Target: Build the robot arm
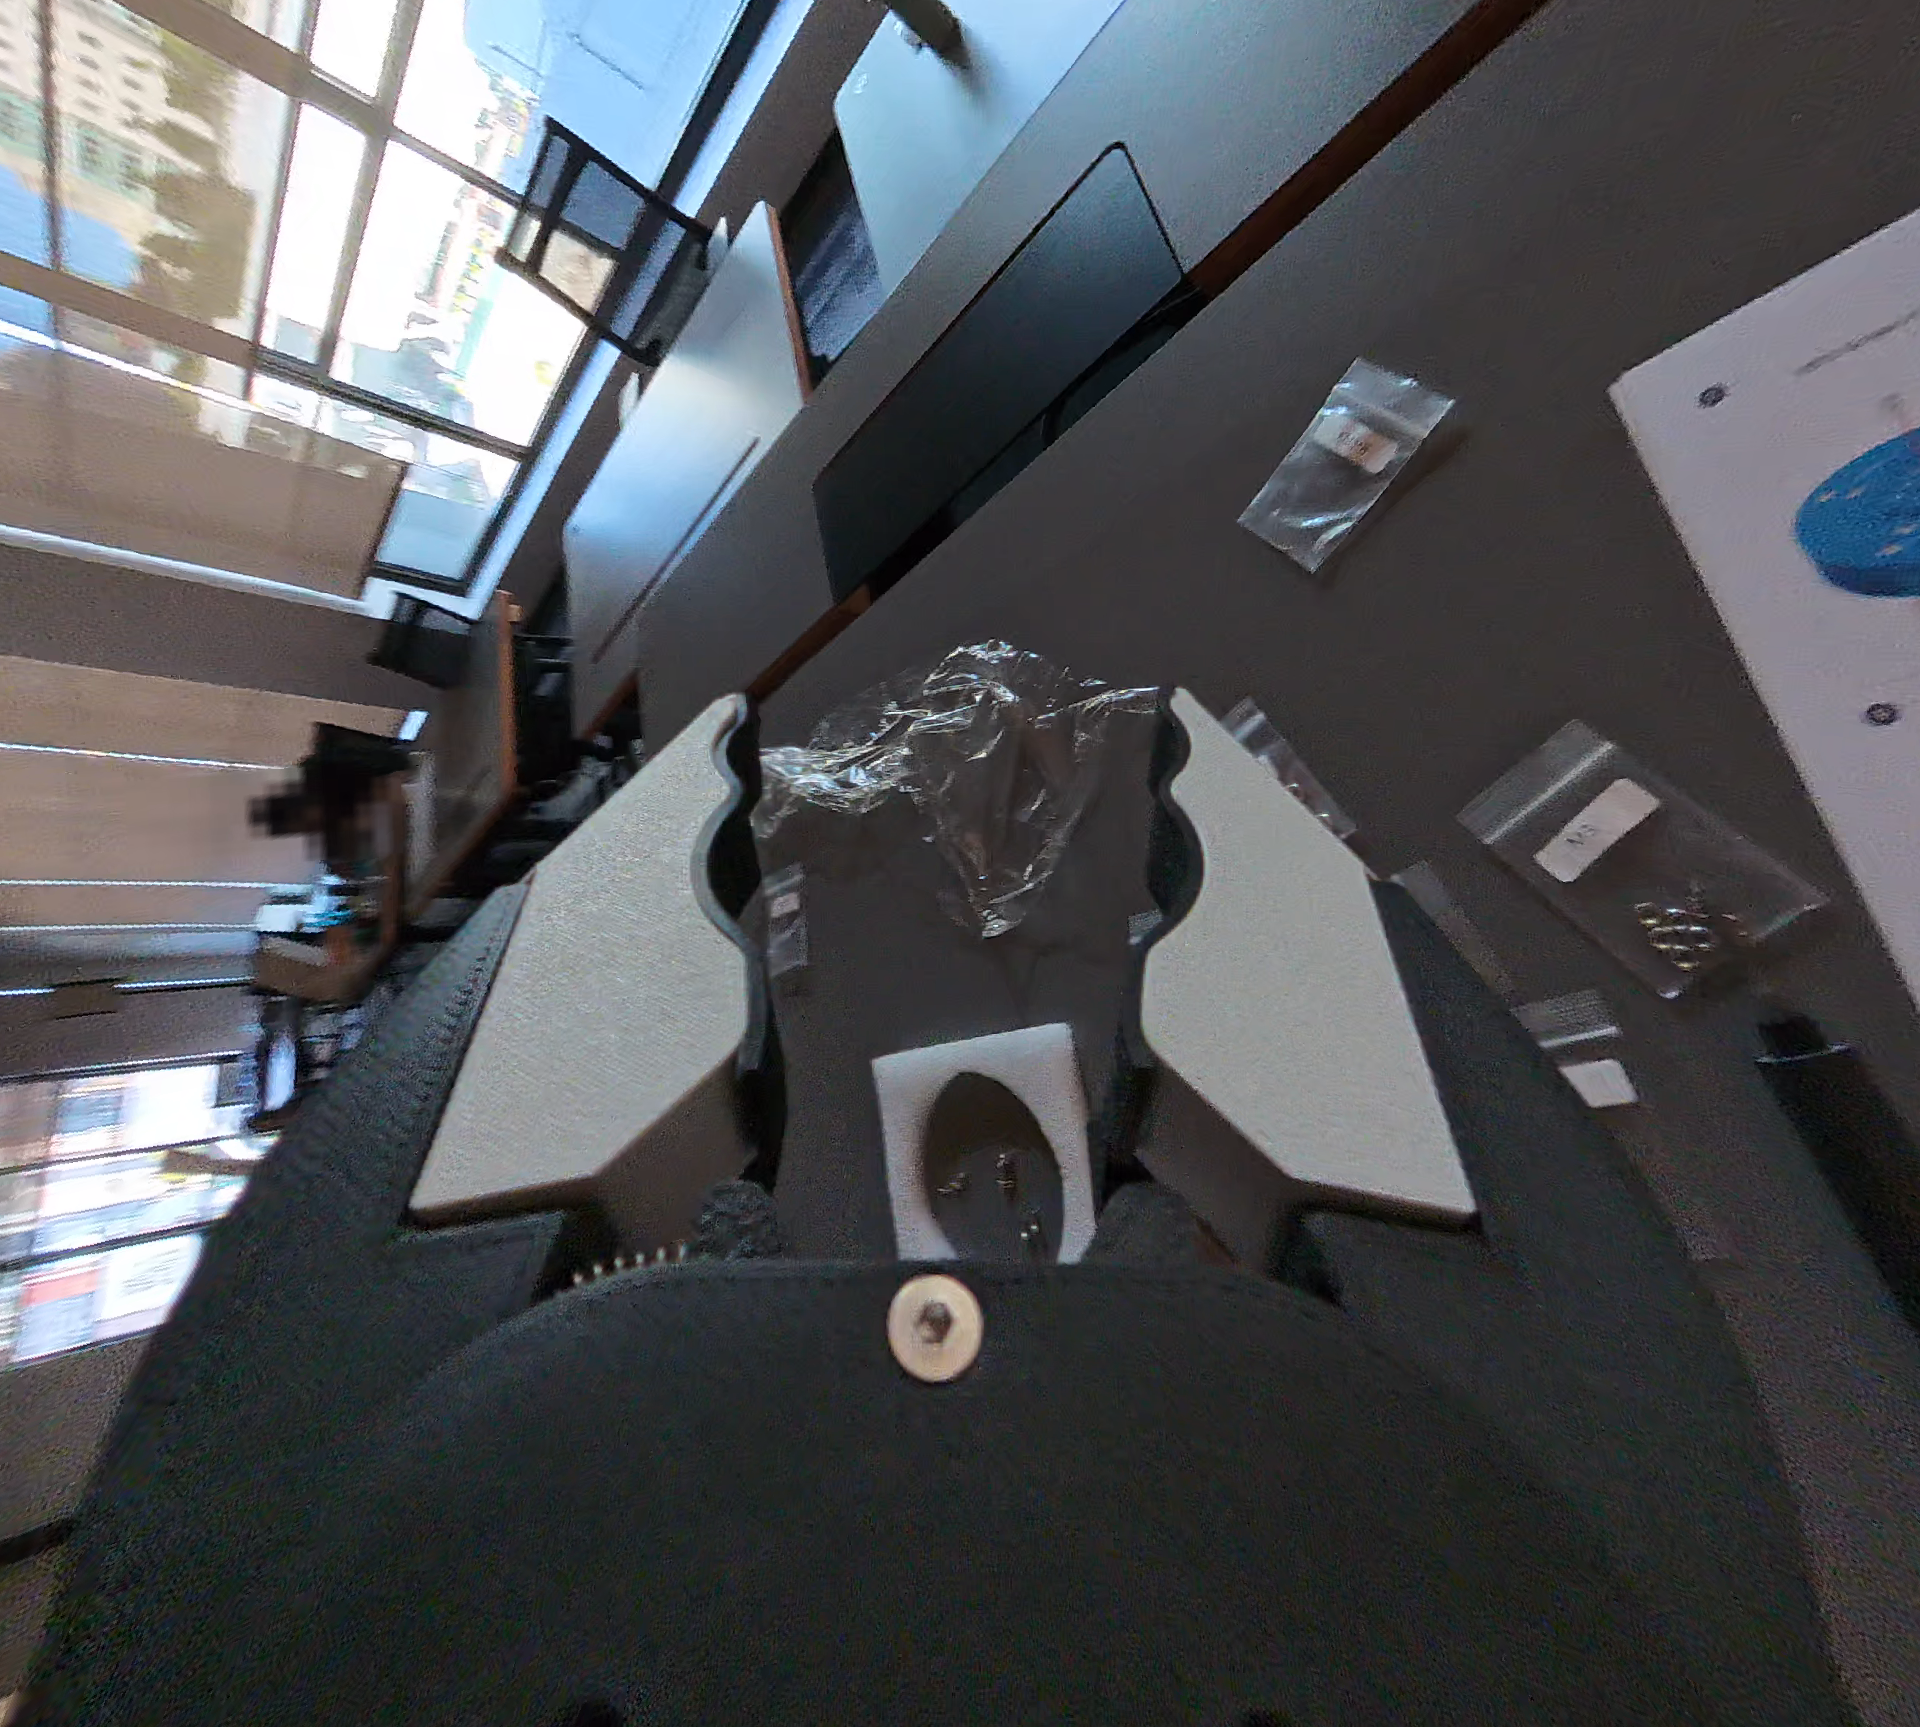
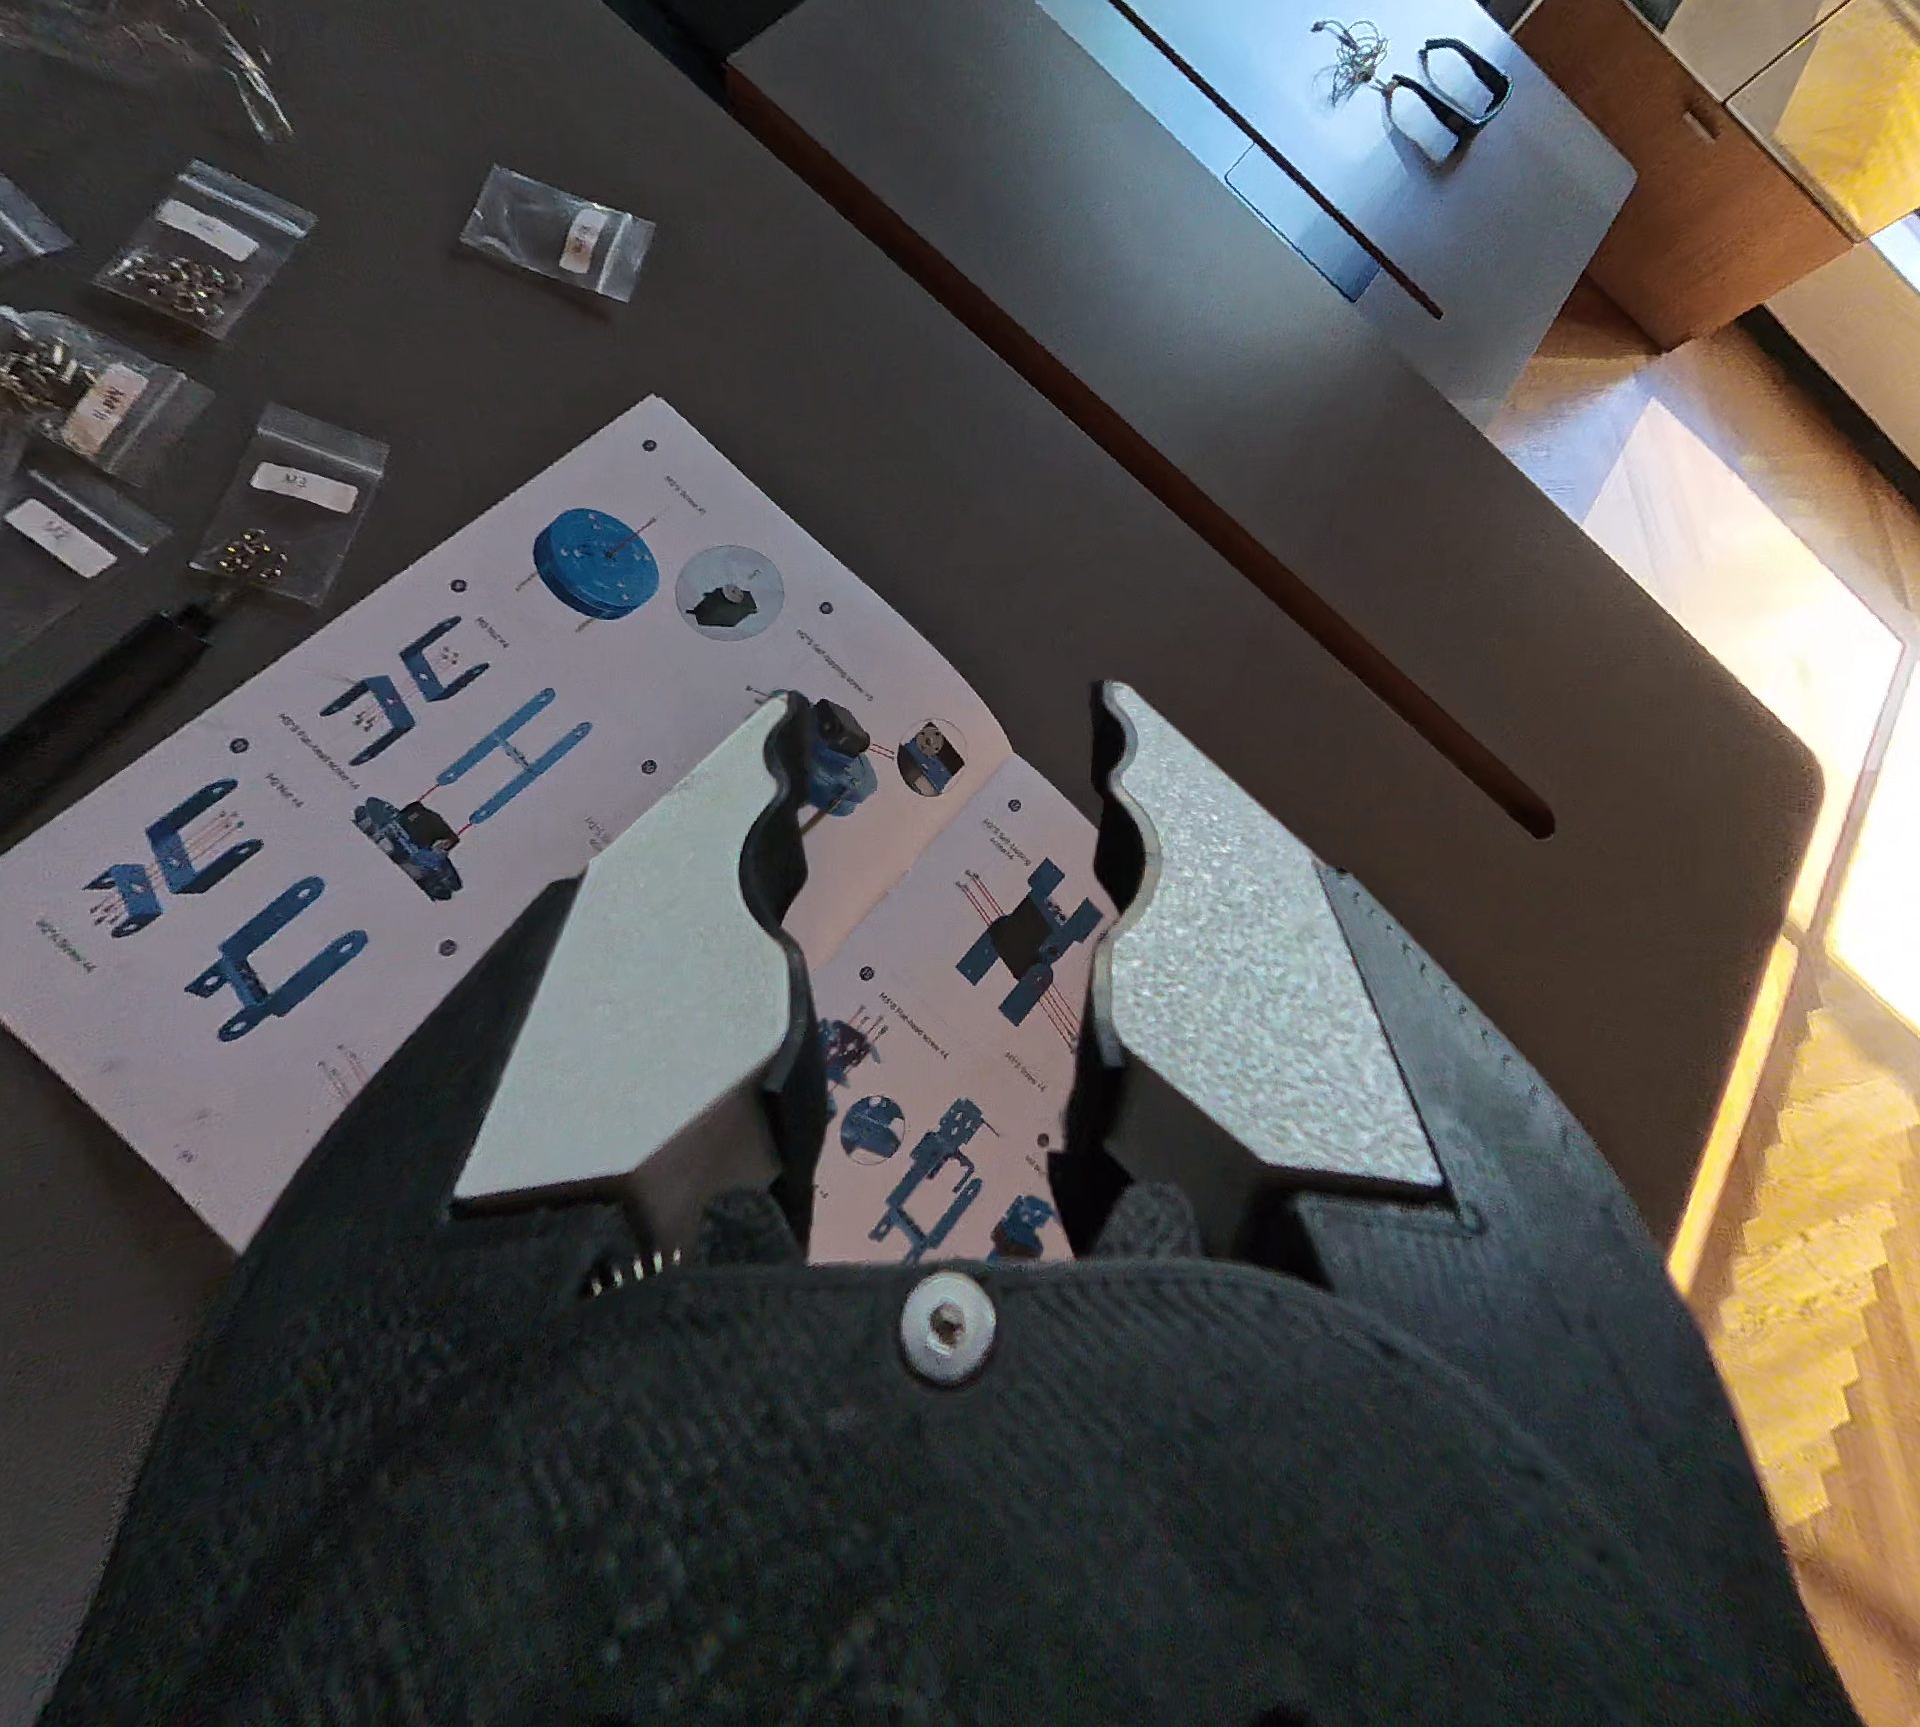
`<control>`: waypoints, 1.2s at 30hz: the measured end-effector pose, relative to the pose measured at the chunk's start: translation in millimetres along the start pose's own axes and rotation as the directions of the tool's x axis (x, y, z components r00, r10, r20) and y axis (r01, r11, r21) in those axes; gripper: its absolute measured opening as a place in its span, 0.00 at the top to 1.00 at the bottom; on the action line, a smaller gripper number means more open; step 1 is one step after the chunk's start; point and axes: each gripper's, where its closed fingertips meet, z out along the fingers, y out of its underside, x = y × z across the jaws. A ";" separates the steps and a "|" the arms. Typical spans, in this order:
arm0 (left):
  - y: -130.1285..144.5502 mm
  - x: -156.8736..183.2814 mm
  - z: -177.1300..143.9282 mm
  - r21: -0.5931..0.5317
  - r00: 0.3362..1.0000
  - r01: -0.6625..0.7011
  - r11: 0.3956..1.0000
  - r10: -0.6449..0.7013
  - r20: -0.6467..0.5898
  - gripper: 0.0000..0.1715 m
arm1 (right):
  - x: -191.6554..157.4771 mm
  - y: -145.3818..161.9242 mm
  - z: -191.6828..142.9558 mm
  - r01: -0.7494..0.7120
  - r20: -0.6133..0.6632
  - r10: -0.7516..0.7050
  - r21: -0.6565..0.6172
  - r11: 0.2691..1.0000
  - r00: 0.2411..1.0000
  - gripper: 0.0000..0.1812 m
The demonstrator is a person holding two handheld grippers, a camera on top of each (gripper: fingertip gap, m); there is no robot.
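Grippers both wide open, empty: left [image 1: 961, 721] over crumpled wrap [image 1: 966, 784], right [image 2: 940, 711] over my manual [image 2: 416, 794].

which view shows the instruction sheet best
The right wrist view. There the instruction sheet lies open on the dark table, nearly all of it visible, with the open right tongs above its right part. The left wrist view catches only a corner of it at the right edge.
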 end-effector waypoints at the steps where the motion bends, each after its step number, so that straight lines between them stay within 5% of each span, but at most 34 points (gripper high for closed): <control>1: -1.2 3.7 3.5 -0.012 0.998 -0.050 0.999 0.050 0.032 0.57 | 3.5 2.5 3.5 0.001 0.003 -0.001 -0.014 1.000 1.000 0.70; 8: -14.5 25.8 3.8 0.010 0.989 -0.136 0.991 0.135 0.056 0.59 | 33.7 34.2 19.2 -0.089 -0.032 0.085 -0.141 0.986 0.996 0.68; 13: -20.7 6.2 -18.7 0.112 0.994 0.107 0.988 -0.104 -0.040 0.72 | 34.3 36.9 15.2 -0.074 -0.040 0.069 -0.149 0.986 0.997 0.67; 18: -46.6 -36.1 -89.3 0.391 0.877 0.466 0.794 -0.355 -0.324 0.68 | 44.1 40.7 -4.3 -0.084 -0.082 0.073 -0.139 0.987 0.994 0.67; 22: -42.7 -53.1 -125.3 0.396 0.736 0.650 0.649 -0.407 -0.541 0.58 | 53.3 50.3 -20.0 -0.102 -0.112 0.085 -0.151 0.983 0.990 0.66; 36: -25.6 -63.3 -121.3 0.364 0.746 0.633 0.683 -0.413 -0.522 0.55 | 2.7 57.8 -9.1 0.055 -0.020 -0.063 -0.298 0.953 0.998 0.67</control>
